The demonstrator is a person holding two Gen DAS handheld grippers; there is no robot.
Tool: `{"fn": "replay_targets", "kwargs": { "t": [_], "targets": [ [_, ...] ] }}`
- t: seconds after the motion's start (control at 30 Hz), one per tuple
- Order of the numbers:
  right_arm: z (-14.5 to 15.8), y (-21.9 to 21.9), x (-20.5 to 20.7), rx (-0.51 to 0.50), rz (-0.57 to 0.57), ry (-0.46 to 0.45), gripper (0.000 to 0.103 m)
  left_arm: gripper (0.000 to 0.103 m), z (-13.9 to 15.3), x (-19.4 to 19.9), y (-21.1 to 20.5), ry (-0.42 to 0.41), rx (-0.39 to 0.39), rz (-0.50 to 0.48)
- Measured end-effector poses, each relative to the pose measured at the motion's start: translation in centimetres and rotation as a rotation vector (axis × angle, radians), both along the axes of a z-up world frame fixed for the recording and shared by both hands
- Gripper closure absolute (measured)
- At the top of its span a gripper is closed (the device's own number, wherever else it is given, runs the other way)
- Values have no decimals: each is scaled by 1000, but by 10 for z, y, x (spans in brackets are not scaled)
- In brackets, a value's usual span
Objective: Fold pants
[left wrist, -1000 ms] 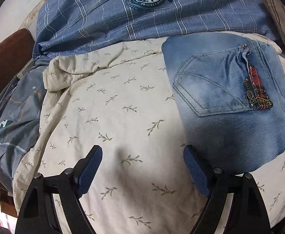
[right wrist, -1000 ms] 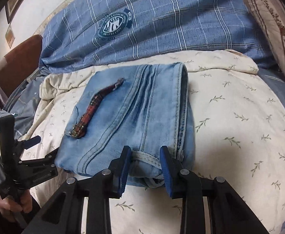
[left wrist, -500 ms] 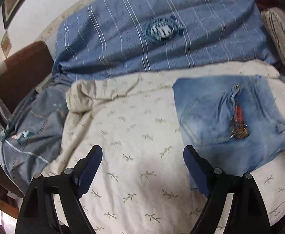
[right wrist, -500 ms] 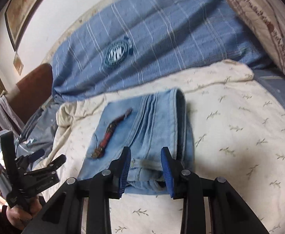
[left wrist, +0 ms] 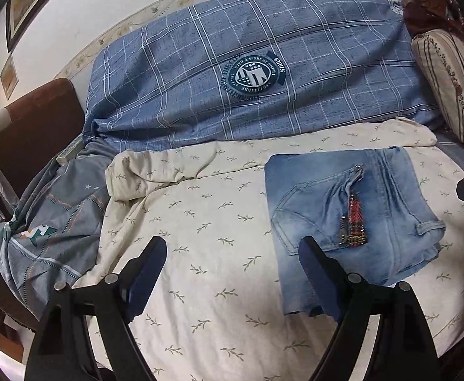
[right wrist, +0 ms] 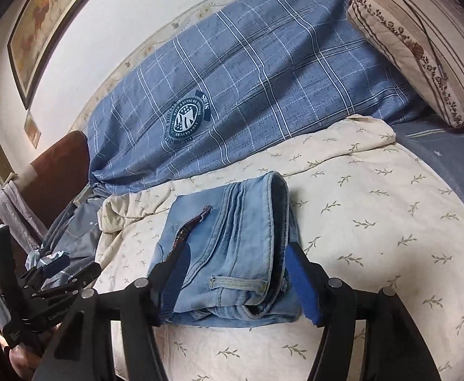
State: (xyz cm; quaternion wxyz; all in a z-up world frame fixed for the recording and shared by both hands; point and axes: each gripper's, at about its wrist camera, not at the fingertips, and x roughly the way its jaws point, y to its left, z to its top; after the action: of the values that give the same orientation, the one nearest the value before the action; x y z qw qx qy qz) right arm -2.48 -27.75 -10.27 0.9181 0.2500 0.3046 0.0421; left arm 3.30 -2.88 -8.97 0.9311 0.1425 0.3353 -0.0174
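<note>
Folded into a compact square, the pants (right wrist: pixel 232 254) lying flat on the cream leaf-print sheet (left wrist: pixel 200 238) of the bed, waistband end toward the right gripper (right wrist: pixel 235 282); jaws there just opened and released, standing either side of the denim without pressing it, probably because the last fold is finished. Left gripper (left wrist: pixel 232 276) wide open and empty beside the bundle, above bare sheet; seemingly nothing more to hold.

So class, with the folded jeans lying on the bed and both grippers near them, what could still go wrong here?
1. The right gripper, whose jaws have just been opening, straddles the folded jeans at the waistband; pulling away could snag the belt loop and undo the fold.
2. The beaded keychain hangs loose by the pocket and may catch a finger.
3. The leaf-print sheet is rumpled, so the stack may slump.
</note>
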Motion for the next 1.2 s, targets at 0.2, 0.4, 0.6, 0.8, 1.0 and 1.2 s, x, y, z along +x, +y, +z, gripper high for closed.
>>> {"fn": "replay_targets", "kwargs": {
  "t": [0.2, 0.4, 0.6, 0.8, 1.0, 1.2],
  "targets": [
    [1, -1, -3, 0, 1, -9, 37, 17, -1, 2, 0, 8, -13, -1],
    [2, 1, -1, 0, 14, -10, 37, 17, -4, 5, 2, 26, -30, 1],
    [3, 2, -1, 5, 14, -16, 37, 17, -8, 8, 6, 49, -52, 8],
    [2, 3, -1, 2, 18, -11, 37, 17, -9, 8, 7, 51, -52, 16],
    [3, 3, -1, 5, 15, -7, 37, 17, -10, 8, 6, 52, -49, 18],
    [3, 3, -1, 3, 14, -5, 37, 17, -13, 9, 6, 60, -44, 18]
  ]
}}
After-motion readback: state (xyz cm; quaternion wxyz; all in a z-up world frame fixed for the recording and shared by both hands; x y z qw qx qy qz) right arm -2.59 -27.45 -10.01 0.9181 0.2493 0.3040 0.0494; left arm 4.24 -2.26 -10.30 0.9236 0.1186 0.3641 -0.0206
